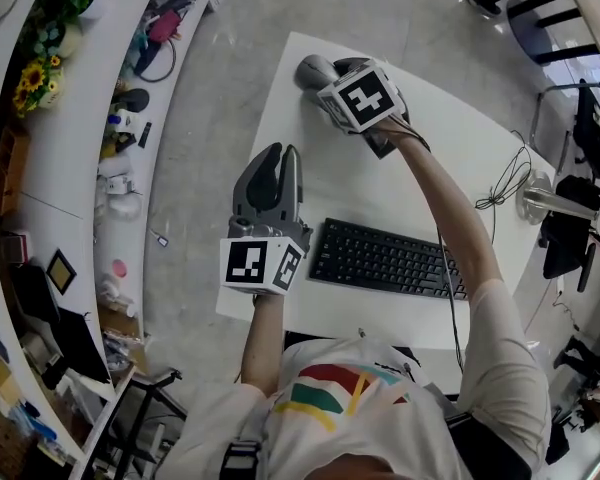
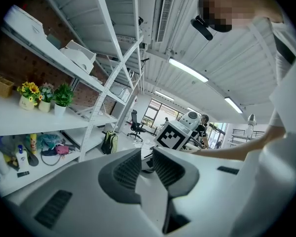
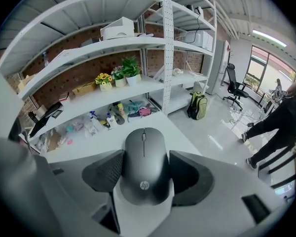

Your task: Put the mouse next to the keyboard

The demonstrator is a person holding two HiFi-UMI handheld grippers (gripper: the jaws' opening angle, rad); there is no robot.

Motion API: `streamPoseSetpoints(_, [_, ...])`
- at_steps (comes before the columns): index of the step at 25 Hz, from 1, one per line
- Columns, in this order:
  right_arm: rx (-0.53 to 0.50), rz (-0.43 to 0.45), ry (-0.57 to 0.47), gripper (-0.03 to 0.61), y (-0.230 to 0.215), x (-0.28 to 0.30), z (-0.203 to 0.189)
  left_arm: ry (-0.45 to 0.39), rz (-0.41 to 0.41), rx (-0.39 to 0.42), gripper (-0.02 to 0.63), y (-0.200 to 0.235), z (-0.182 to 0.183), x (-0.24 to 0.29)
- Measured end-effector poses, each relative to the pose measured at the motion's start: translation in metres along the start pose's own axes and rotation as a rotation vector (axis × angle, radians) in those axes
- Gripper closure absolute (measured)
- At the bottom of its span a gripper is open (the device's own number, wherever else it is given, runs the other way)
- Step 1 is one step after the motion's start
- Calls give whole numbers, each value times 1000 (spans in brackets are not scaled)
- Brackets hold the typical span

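A dark grey mouse (image 3: 144, 167) sits between the pads of my right gripper (image 3: 145, 174), which is shut on its sides. In the head view that right gripper (image 1: 318, 71) is stretched out over the far end of the white table (image 1: 460, 138); I cannot tell whether the mouse touches the top. The black keyboard (image 1: 385, 258) lies near the front edge, well short of the mouse. My left gripper (image 1: 280, 158) hovers at the table's left edge beside the keyboard, its jaws shut with nothing between them; it also shows in the left gripper view (image 2: 147, 164).
A thin cable (image 1: 505, 183) trails across the table's right side towards a metal stand (image 1: 545, 200). White shelves (image 1: 110, 118) with bottles, flowers and clutter curve along the left. Grey floor lies beyond the table's far end.
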State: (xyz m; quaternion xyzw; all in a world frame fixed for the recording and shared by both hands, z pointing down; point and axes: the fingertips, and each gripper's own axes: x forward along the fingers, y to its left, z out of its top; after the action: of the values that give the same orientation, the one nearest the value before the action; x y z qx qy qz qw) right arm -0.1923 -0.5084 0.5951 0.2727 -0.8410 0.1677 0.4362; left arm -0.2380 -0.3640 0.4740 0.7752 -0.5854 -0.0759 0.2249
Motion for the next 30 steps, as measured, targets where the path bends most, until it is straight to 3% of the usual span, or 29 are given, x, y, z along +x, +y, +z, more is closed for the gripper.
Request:
streamPoseSetpoints(10, [-3,-20,-128,276,26,-69,13,-53,-16,6,512,-26,17,-29])
streamPoseSetpoints(17, [33,-47,-220,275,48,-171,-12,-96,-91,57,512,-87,34,-48])
streamPoseSetpoints(24, [82,-159,-310,275,46,-280,-67,-94,-205,134,512,-176,38,-66])
streamPoseSetpoints(30, [161,-274,-345,276,28,-359,-149,-66,-289,168,512,-251,11,-78])
